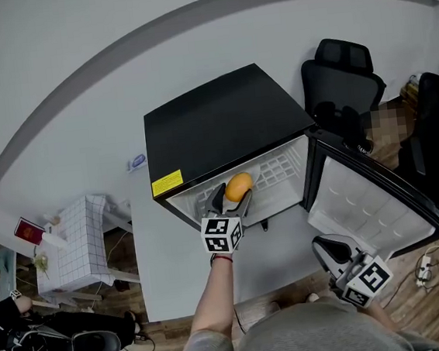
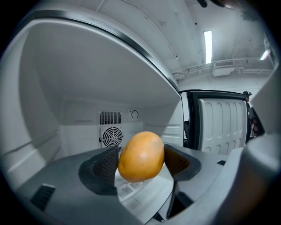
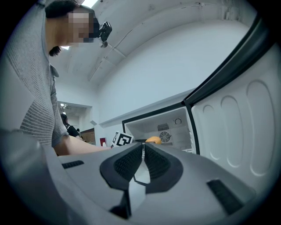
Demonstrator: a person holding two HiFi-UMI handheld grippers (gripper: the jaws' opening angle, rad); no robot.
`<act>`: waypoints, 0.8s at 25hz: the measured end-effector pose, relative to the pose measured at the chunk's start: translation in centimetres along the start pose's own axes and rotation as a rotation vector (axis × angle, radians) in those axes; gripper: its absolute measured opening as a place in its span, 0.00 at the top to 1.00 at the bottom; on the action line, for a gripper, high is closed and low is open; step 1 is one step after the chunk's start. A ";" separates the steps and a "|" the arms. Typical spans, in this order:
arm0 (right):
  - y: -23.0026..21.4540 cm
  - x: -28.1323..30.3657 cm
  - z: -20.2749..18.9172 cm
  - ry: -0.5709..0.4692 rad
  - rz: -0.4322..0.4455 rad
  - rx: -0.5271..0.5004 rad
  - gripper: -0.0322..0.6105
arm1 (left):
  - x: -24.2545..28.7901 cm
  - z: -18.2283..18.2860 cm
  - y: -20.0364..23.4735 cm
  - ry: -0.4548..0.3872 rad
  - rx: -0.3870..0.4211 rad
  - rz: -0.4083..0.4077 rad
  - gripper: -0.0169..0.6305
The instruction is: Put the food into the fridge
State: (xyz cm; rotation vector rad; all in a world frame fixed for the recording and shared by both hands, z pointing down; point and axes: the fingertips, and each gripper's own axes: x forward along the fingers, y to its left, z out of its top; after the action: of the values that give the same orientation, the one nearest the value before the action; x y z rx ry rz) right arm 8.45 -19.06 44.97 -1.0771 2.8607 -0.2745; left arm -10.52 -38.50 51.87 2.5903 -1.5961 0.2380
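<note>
Lower right, the right gripper (image 1: 330,251) hangs empty, jaws pressed together. Centre frame, the left gripper (image 1: 236,196) clamps an orange fruit (image 1: 238,184) between wide-set pads, just inside the open fridge (image 1: 221,120), with the fan grille (image 2: 111,136) behind.

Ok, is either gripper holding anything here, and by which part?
The left gripper holds the orange fruit across its middle, one jaw on each side. The right gripper is shut and empty.

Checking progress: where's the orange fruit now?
Head view centre: the round orange fruit, clamped in the left gripper's jaws, just inside the open black fridge.
</note>
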 end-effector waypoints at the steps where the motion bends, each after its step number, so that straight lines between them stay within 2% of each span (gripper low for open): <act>1: -0.1 0.0 0.0 0.000 -0.001 0.001 0.93 | 0.2 -0.1 0.1 0.007 0.006 0.002 0.45; 20: -1.5 0.6 0.0 0.006 -0.014 -0.003 0.93 | 3.3 -1.4 3.1 0.088 0.043 0.052 0.45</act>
State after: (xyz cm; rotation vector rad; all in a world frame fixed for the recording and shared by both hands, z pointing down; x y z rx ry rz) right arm 9.00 -20.53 45.27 -1.0987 2.8606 -0.2754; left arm -11.94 -42.53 53.87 2.5340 -1.6468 0.3884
